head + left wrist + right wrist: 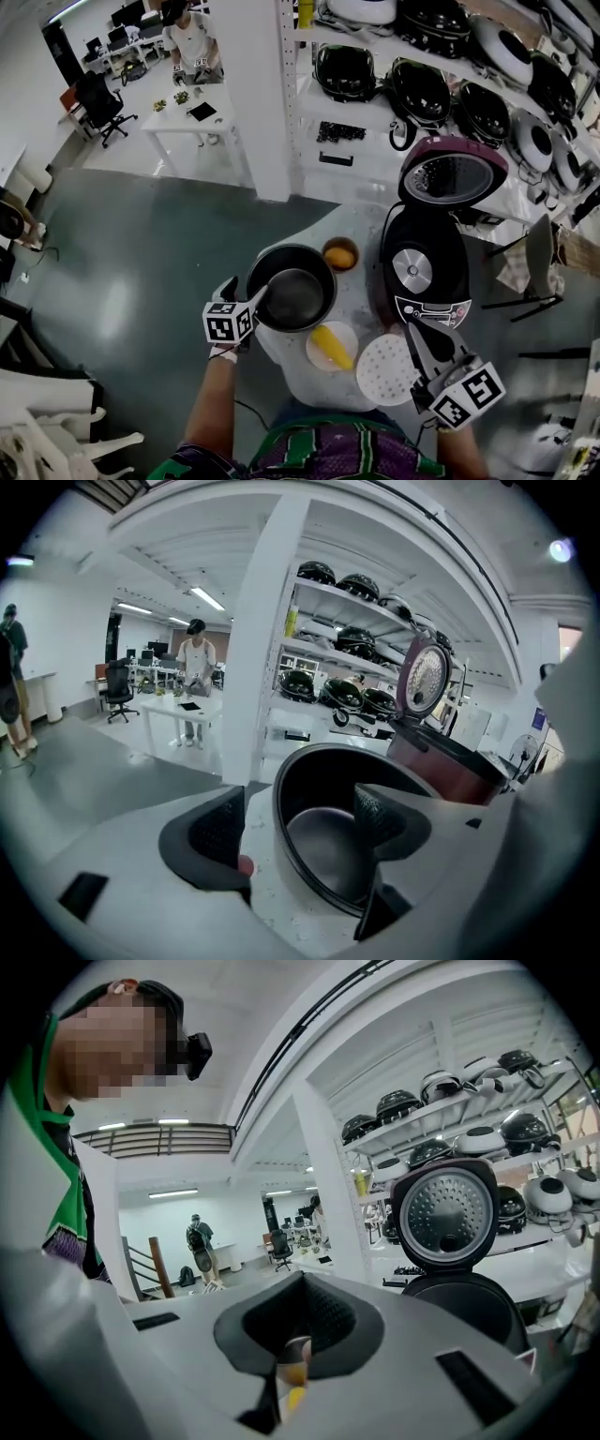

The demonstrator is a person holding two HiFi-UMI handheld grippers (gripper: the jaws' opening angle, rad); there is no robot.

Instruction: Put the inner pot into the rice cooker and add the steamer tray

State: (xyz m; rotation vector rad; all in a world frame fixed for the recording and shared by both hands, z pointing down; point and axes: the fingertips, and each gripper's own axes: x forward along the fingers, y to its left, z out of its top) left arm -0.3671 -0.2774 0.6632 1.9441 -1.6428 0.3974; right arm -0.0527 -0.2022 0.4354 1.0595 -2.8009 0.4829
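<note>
Floor [141,262] dark grey-green, glossy, light reflections on it. White pillar [258,94] just beside white shelves [361,111] stocked with cookers [422,89]. Beyond the pillar a white table [192,122] with a person [190,42] standing at it, black office chair [101,105] near. Strip lights [208,598] lit on the ceiling; walls [56,639] white.

Inner pot [295,298]: stood on the counter [361,220], left of the rice cooker [427,272].
Lid [453,176]: stood raised behind the cooker's body.
Bowl [339,254]: sat behind the pot, between it and the cooker.
Plate [317,356]: lay before the pot, with a piece of food [333,345] on it.
Steamer tray [384,368]: lay just right of the plate, before the cooker.
Left gripper [246,292]: was at the pot's left rim, with one of its fingers [380,813] inside the wall and the other outside.
Right gripper [412,330]: was before the cooker, by the tray's right edge.
Shelves [375,103]: stood behind the counter.
</note>
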